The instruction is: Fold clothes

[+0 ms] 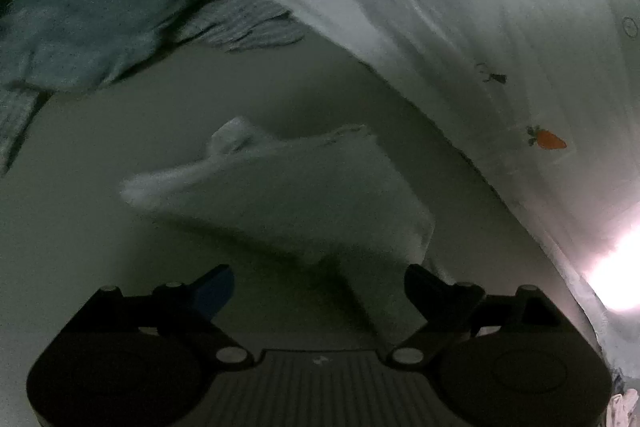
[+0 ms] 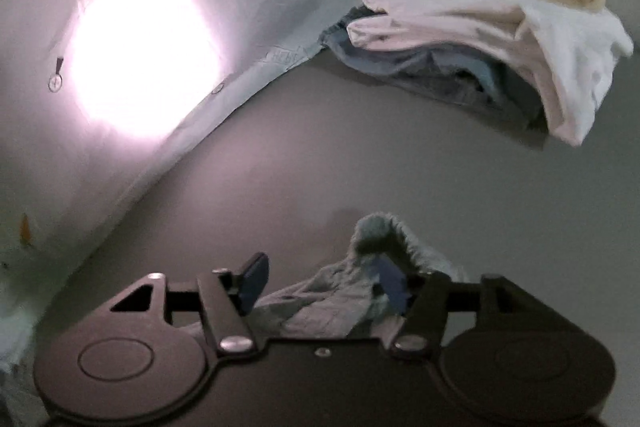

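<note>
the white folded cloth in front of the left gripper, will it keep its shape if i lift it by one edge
Probably not. The white folded cloth looks soft and fuzzy-edged, so it would likely droop and unfold. It lies flat and thin on the table, so it seems light. One corner already sticks up loosely, hinting the layers may slide apart; the open left gripper may need to pinch every layer.

Pale table [image 2: 360, 167] with laundry

Folded stack [image 2: 480, 39] upper right; white folded cloth [image 1: 288, 195] mid-frame; rumpled clothes heap [image 1: 100, 27] upper left.
</note>
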Demonstrator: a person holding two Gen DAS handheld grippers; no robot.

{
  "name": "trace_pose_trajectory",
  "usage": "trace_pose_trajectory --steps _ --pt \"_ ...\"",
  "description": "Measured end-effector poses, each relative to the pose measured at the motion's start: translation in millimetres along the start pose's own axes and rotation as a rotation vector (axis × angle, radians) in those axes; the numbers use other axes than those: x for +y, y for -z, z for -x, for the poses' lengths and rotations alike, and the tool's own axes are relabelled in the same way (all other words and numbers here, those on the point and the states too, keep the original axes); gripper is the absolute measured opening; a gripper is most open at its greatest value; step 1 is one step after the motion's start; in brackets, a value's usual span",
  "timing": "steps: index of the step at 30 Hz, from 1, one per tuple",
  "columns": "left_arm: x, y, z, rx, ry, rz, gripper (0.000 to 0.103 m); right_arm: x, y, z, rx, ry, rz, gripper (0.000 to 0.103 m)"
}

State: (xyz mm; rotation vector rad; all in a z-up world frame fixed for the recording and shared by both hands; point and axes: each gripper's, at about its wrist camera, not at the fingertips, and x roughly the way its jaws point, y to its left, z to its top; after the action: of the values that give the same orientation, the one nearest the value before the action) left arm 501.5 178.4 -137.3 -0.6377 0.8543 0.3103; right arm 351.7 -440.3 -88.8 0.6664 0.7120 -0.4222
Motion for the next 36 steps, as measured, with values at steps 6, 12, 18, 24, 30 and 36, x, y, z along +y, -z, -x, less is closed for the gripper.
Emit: trace_pose_trajectory --steps 6,12,18,24,30,36 --pt "-26 -37 -60 0.035 0.042 -0.073 0.092 -6 25 -11 0.124 -0.038 -0.128 0.068" --pt "-45 -47 -100 0.073 -0.037 -0.164 0.057 -11 51 -21 0.249 -0.077 -0.256 0.072" --pt "-36 -44 -95 0.040 -0.038 -0.170 0.019 -2 70 -33 0.347 -0.166 -0.284 0.022" --pt "-34 -62 -54 -0.045 0.013 -0.145 0.013 18 26 -6 0.128 -0.330 -0.309 0.005" --pt "-44 -97 3 -0.185 0.128 -0.125 0.013 57 -73 -7 -0.095 -0.537 -0.398 0.005" --pt "-30 -108 56 -0.330 0.153 -0.109 0.013 69 -131 14 -0.335 -0.645 -0.483 0.005"
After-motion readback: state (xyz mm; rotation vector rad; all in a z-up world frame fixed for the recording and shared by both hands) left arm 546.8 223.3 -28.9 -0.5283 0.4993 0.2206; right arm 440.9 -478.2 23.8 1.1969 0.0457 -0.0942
